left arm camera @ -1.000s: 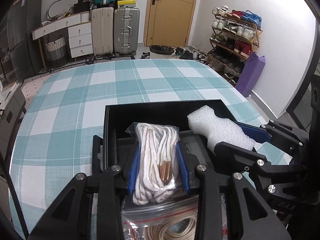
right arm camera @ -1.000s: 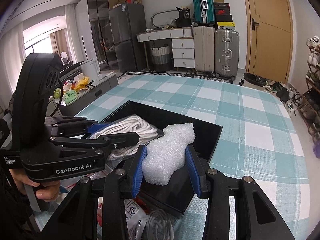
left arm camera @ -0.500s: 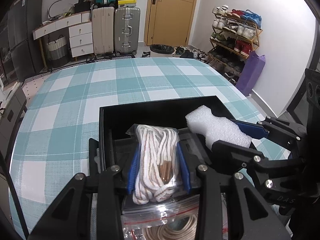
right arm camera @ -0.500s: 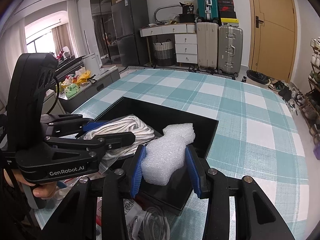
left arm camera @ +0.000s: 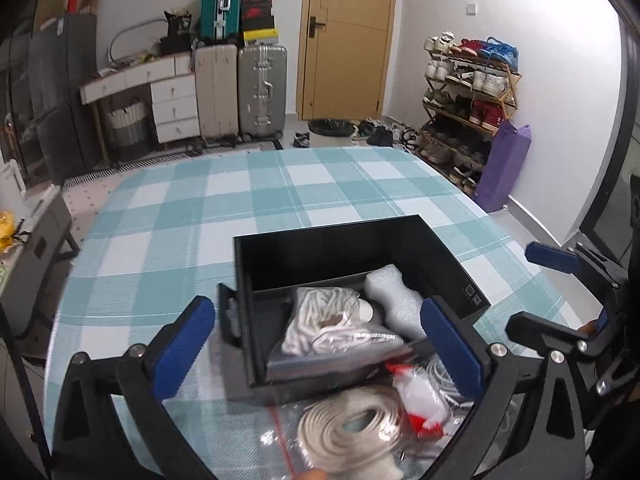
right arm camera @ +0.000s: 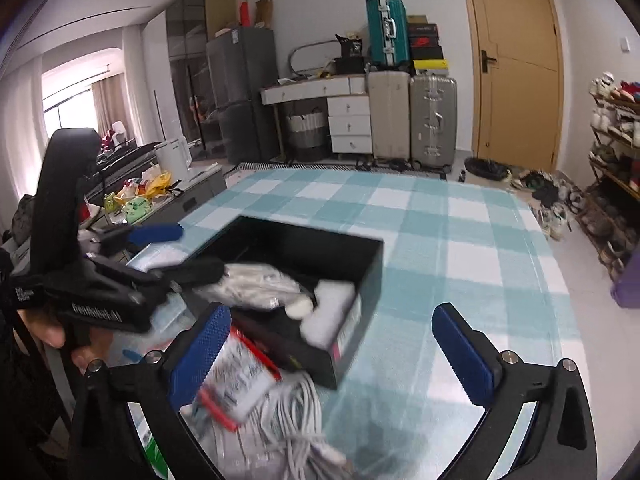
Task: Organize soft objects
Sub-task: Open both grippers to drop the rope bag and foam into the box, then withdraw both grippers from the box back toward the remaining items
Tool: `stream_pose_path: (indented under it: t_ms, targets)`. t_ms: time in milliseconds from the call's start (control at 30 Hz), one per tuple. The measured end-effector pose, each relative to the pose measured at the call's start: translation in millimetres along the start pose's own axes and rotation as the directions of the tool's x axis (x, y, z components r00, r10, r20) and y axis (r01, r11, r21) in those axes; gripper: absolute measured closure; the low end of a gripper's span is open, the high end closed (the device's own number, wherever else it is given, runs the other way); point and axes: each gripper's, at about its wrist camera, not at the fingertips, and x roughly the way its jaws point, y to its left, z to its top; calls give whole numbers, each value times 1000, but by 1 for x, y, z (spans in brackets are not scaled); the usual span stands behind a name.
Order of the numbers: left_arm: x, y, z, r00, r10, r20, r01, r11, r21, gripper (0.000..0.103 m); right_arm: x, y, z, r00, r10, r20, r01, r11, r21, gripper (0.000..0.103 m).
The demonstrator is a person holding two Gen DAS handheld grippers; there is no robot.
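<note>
A black open box (left arm camera: pixel 456 276) sits on the checked tablecloth; it also shows in the right wrist view (right arm camera: pixel 372 256). Inside lie a bagged white rope bundle (left arm camera: pixel 324 320) and a white foam block (left arm camera: pixel 396 296), seen also in the right wrist view as the rope (right arm camera: pixel 256 284) and foam (right arm camera: pixel 332 312). My left gripper (left arm camera: pixel 316 344) is open and empty, pulled back on the near side of the box. My right gripper (right arm camera: pixel 332 352) is open and empty, also drawn back from the box. Each gripper shows in the other's view.
In front of the box lie bags with a coil of flat white cord (left arm camera: pixel 352 432), a red-and-white item (left arm camera: pixel 420 396), and a white cable bundle (right arm camera: pixel 296 412). The checked tablecloth (left arm camera: pixel 240 200) stretches beyond. Suitcases, drawers and a shoe rack stand behind.
Both grippers have opened and let go: the rope bundle and foam block now lie in the box. Both grippers have pulled back toward me.
</note>
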Motion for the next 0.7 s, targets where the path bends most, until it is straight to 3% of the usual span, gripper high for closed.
stream_pose_path:
  t_ms: [233,700]
  targets:
    - [-23,9,-22,999,22,26,-20,999,-47,0,-20,-4,-26,999,-45,-24,45,999,2,0]
    - [-40,5,-71,997,71,-27,-72,996,-59,0,-24,-3,-52,996,-13,-88,13,1000,-5,0]
